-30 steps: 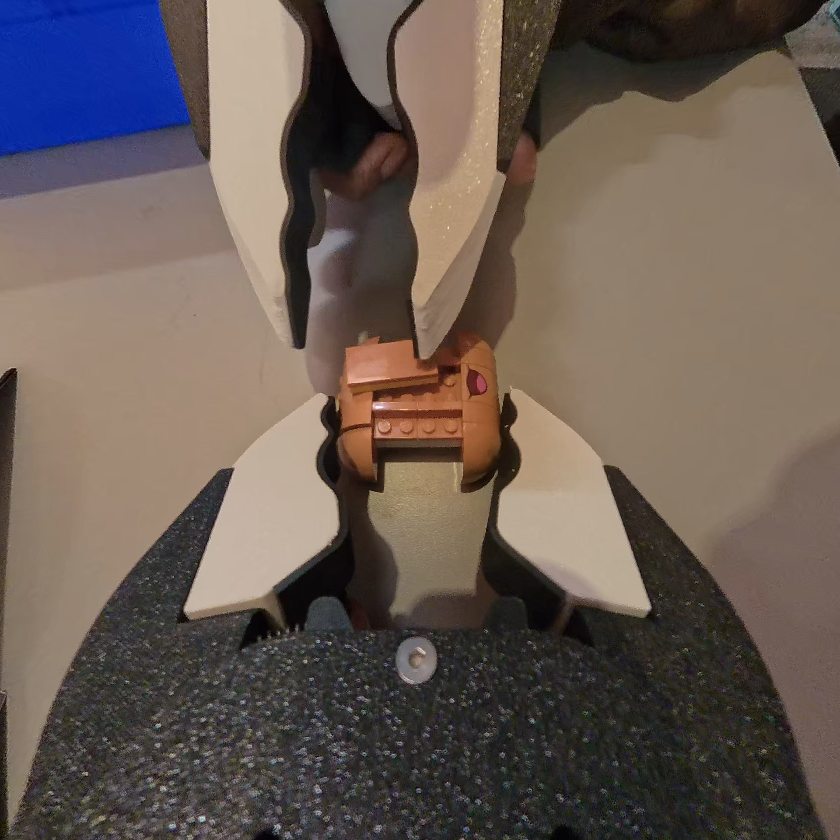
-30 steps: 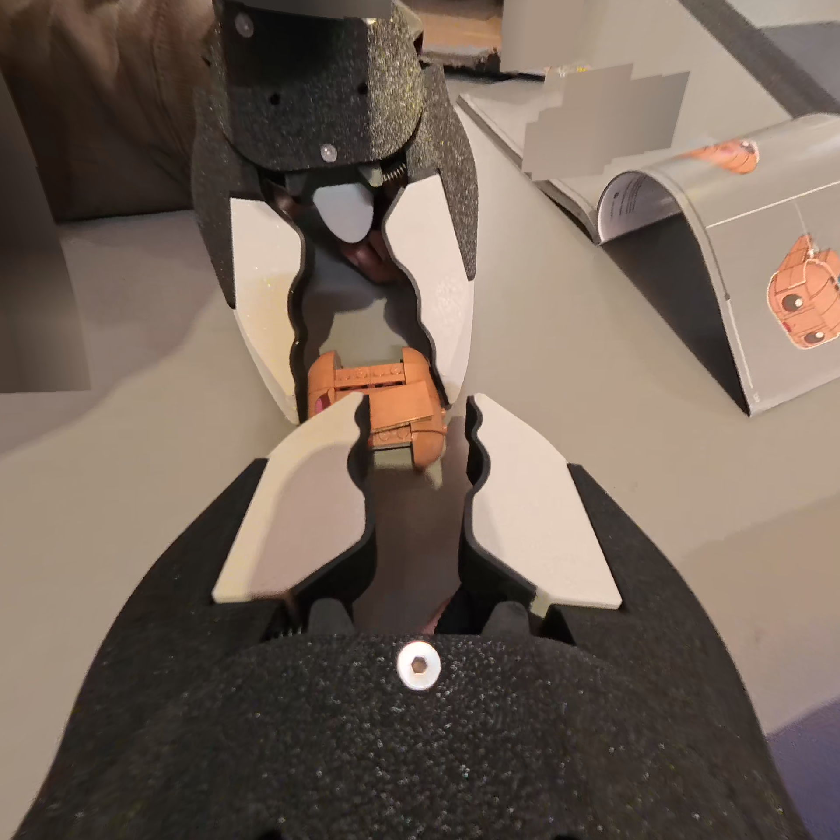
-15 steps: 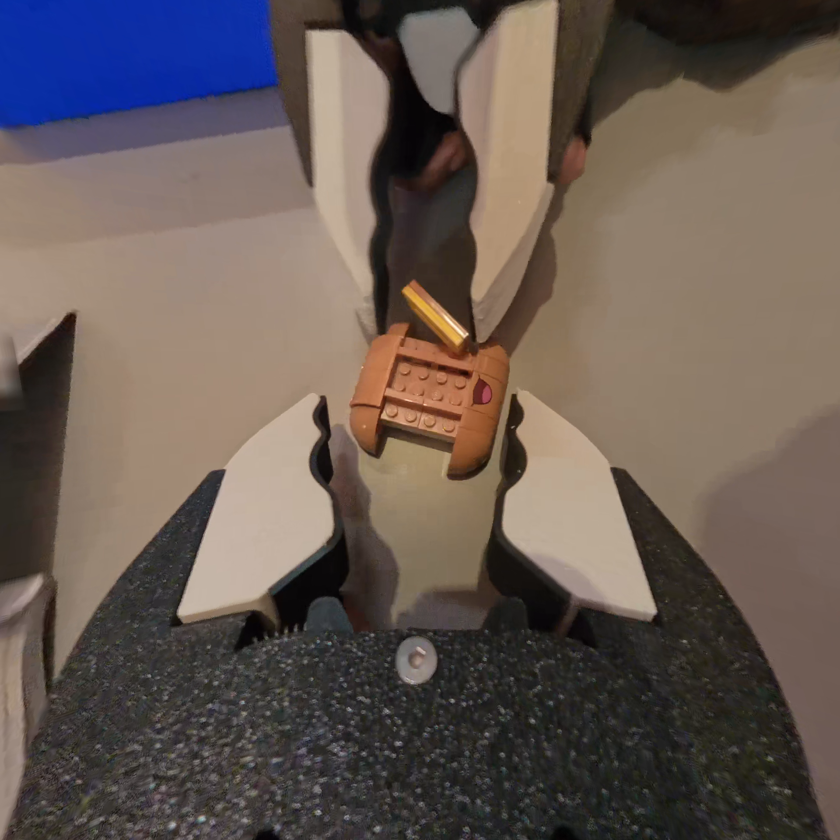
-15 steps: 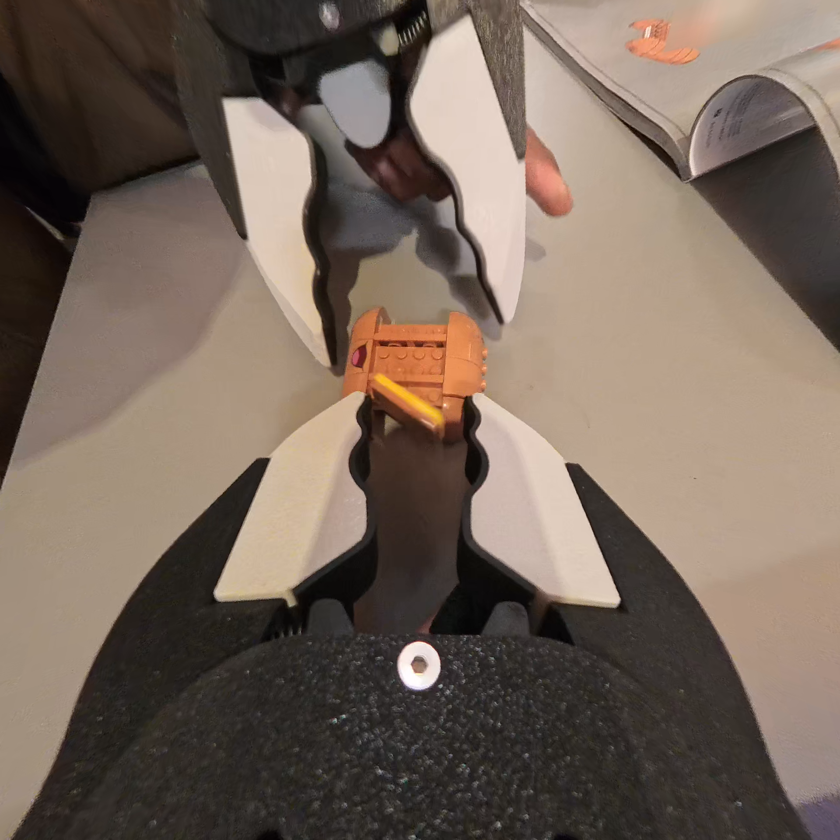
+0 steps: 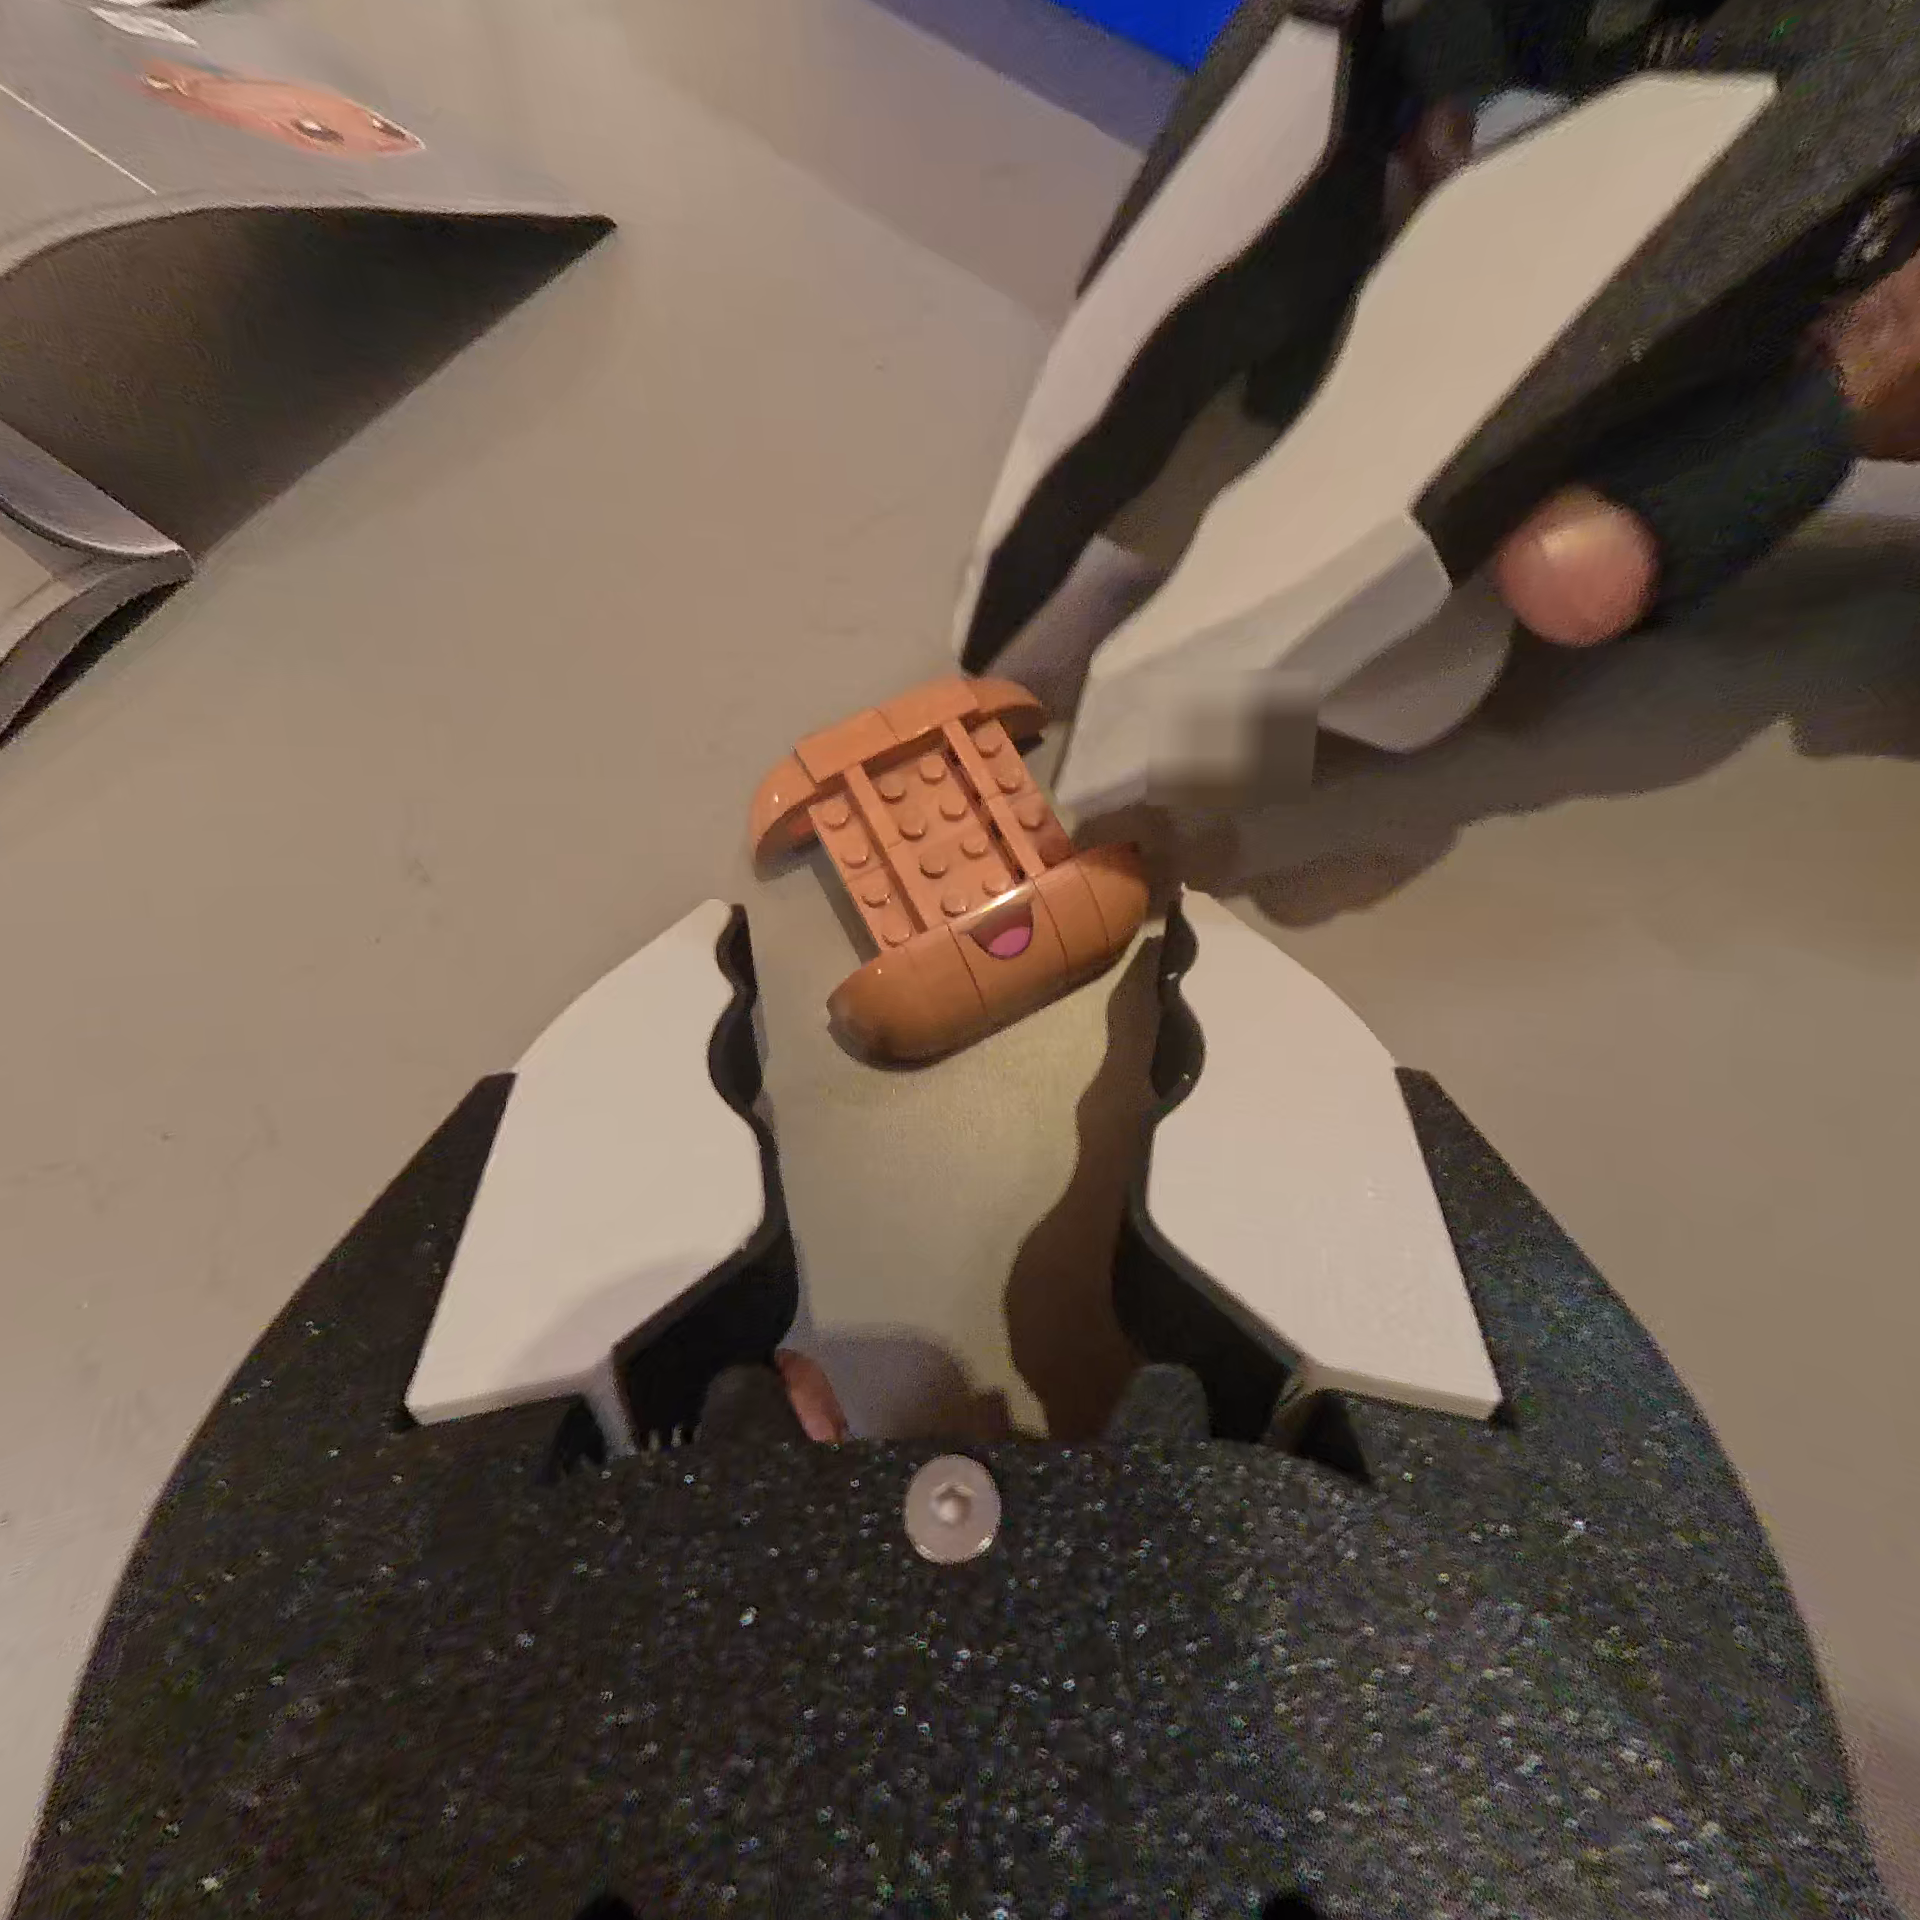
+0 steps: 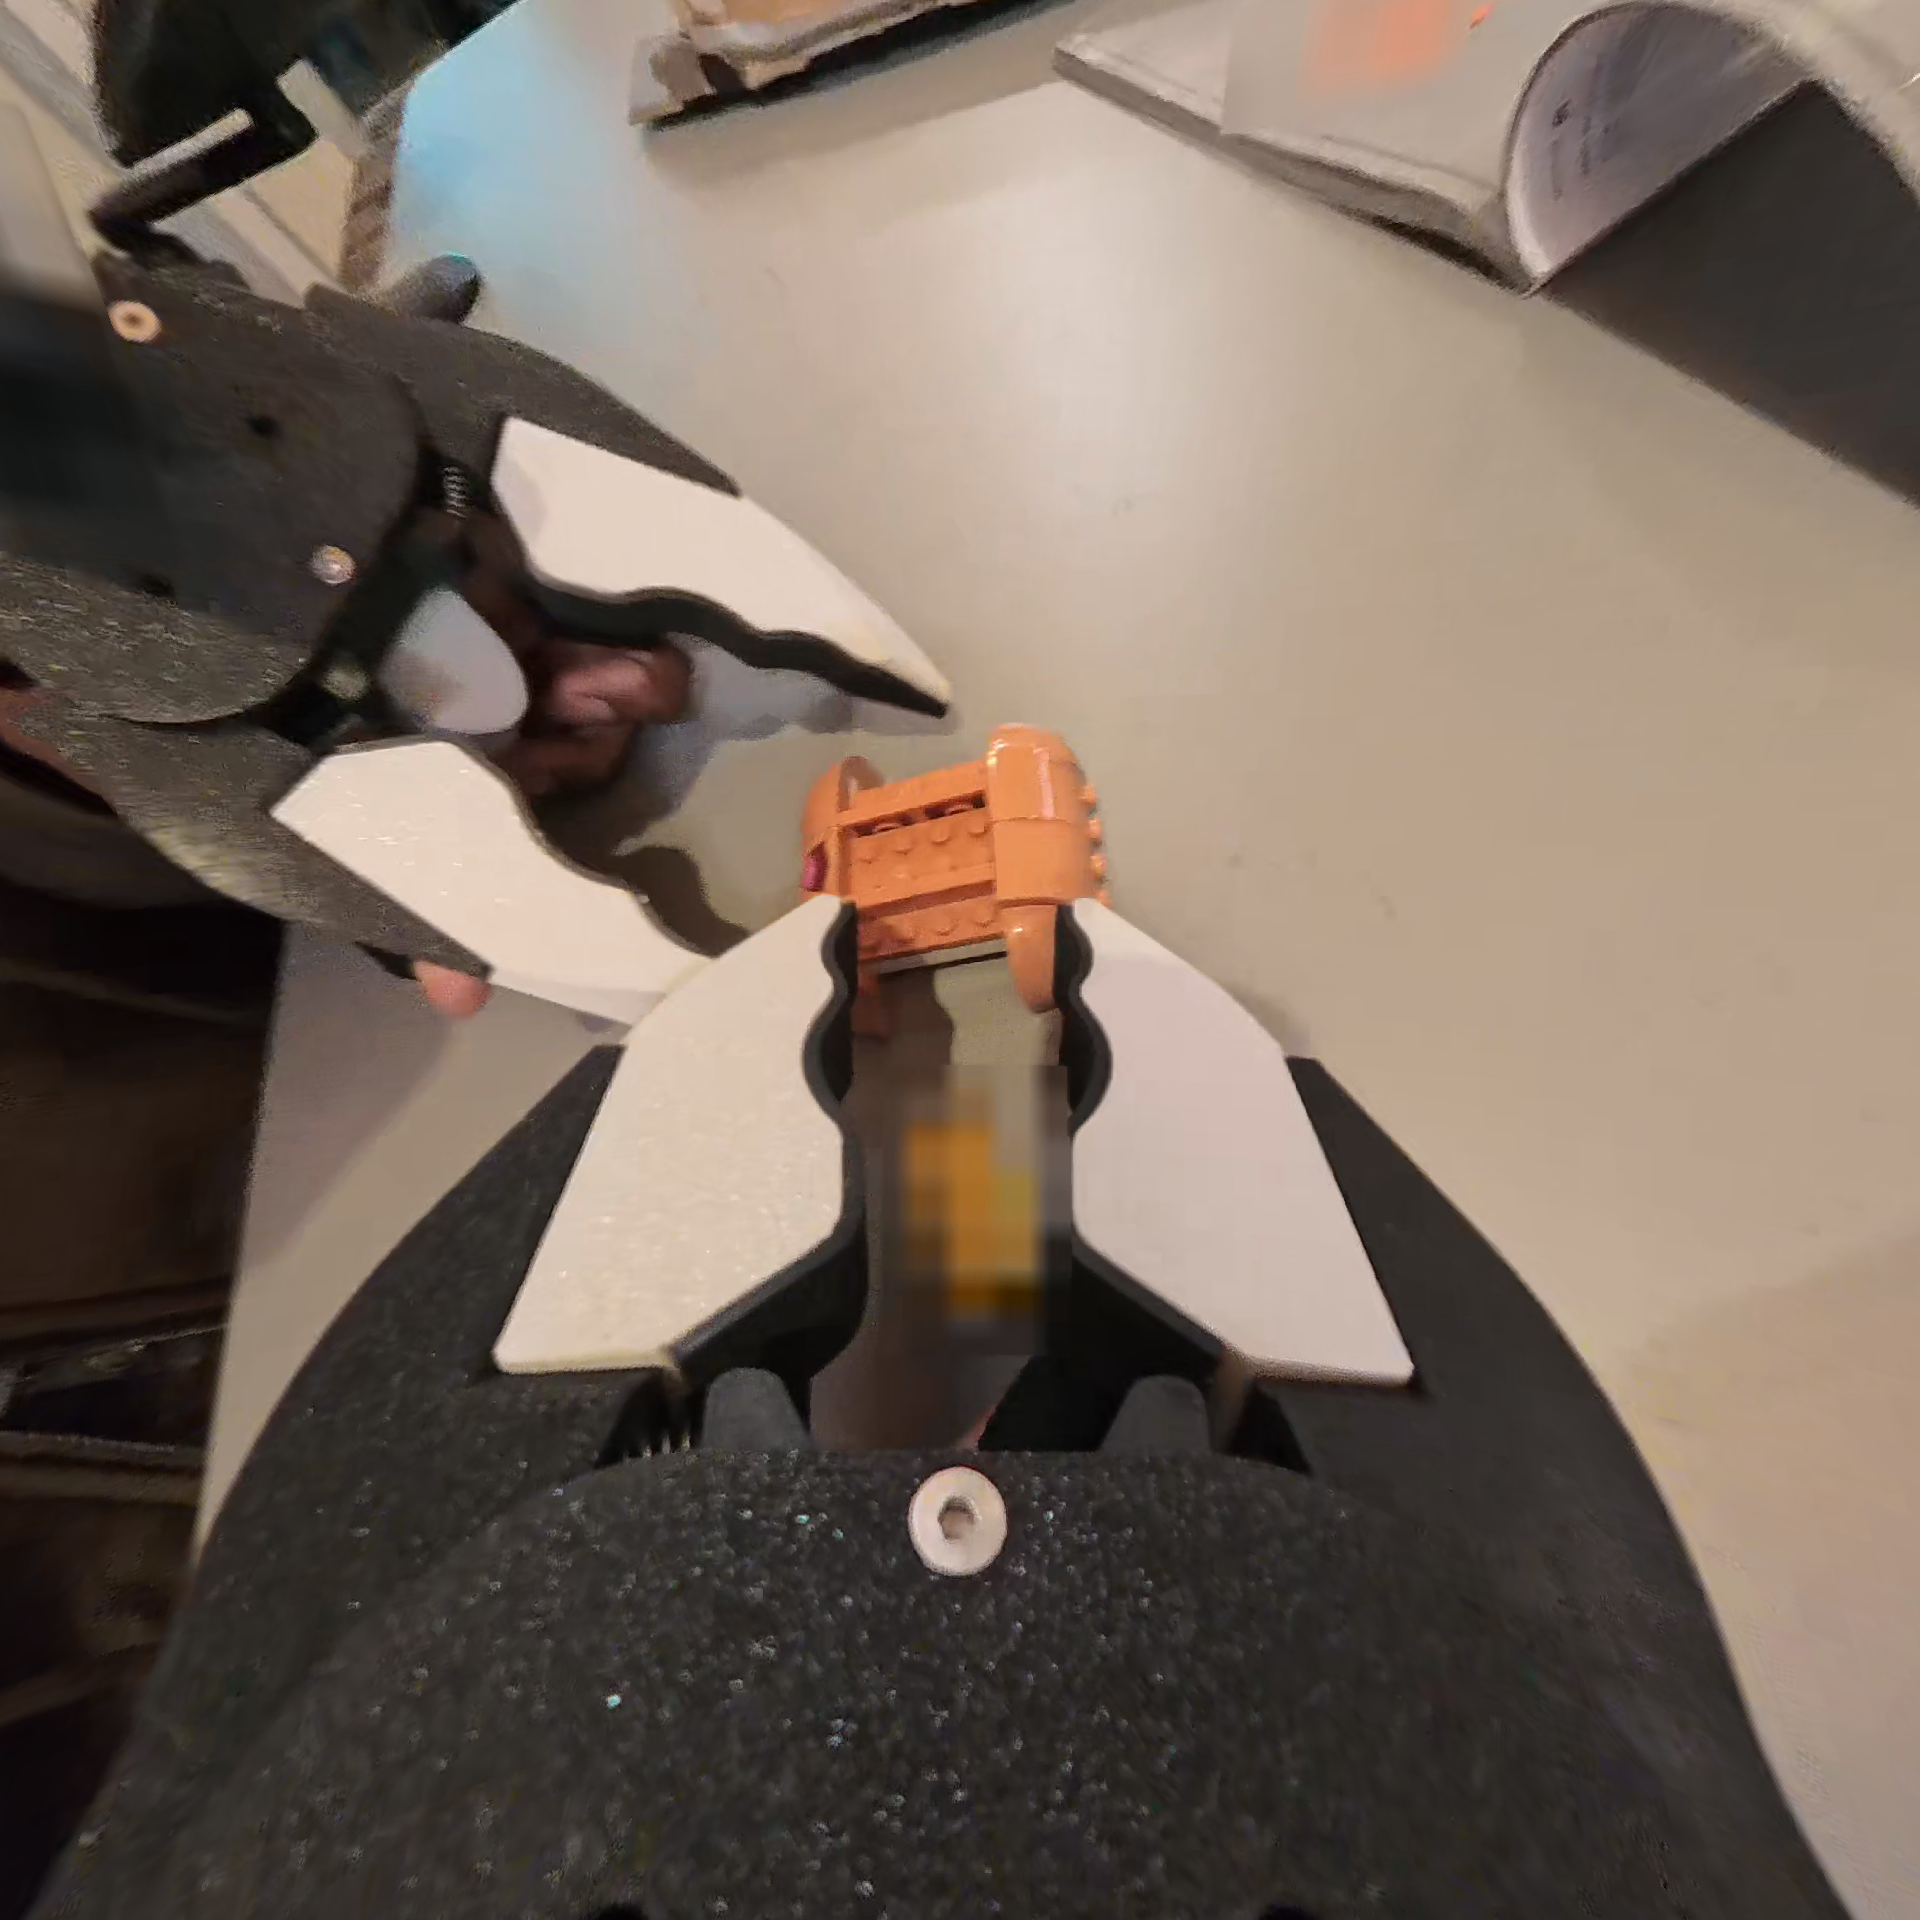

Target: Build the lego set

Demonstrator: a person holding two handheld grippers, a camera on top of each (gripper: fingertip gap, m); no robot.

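Two hand-held grippers over grey table [image 5: 436, 790], left [image 5: 951, 920] apart, right [image 6: 956, 914] clamped on lego build [image 6: 945, 842], booklet [image 6: 1558, 135] behind.

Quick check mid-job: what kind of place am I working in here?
Likely an indoor hobby or work table: a plain grey tabletop, an open instruction booklet and an orange-brown brick model.
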